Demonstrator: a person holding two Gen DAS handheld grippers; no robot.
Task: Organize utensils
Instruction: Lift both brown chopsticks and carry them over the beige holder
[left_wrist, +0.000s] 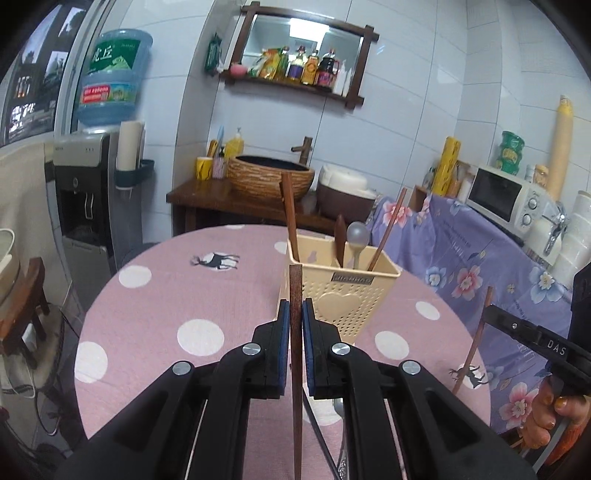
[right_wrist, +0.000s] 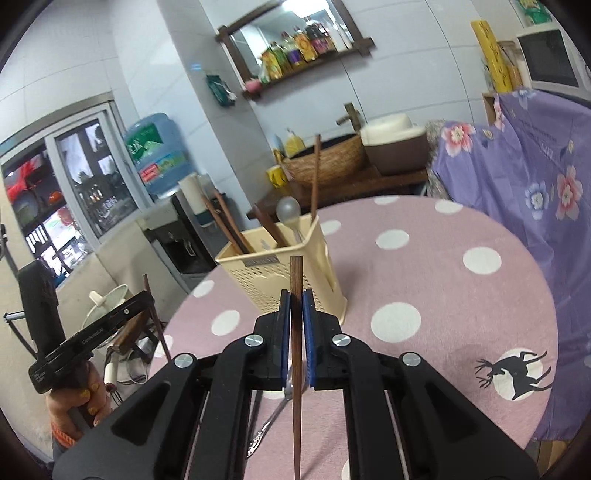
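A cream perforated utensil holder (left_wrist: 341, 291) (right_wrist: 284, 273) stands on the round pink dotted table (left_wrist: 166, 295) (right_wrist: 424, 280). Inside it lean brown chopsticks (left_wrist: 290, 218) (right_wrist: 314, 173) and a clear spoon (left_wrist: 357, 236) (right_wrist: 289, 211). My left gripper (left_wrist: 295, 314) is shut on a brown chopstick (left_wrist: 296, 369), held upright just in front of the holder. My right gripper (right_wrist: 296, 306) is shut on another brown chopstick (right_wrist: 296, 369), also near the holder. Each gripper shows at the edge of the other's view, the right gripper (left_wrist: 491, 314) and the left gripper (right_wrist: 147, 299).
A metal spoon (right_wrist: 273, 421) lies on the table under my right gripper. Behind the table stand a wooden stand with a woven basin (left_wrist: 269, 177), a water dispenser (left_wrist: 85, 192) and a purple floral cloth (left_wrist: 480, 266) under a microwave (left_wrist: 506, 199). A person's hand (left_wrist: 550, 417) grips the right tool.
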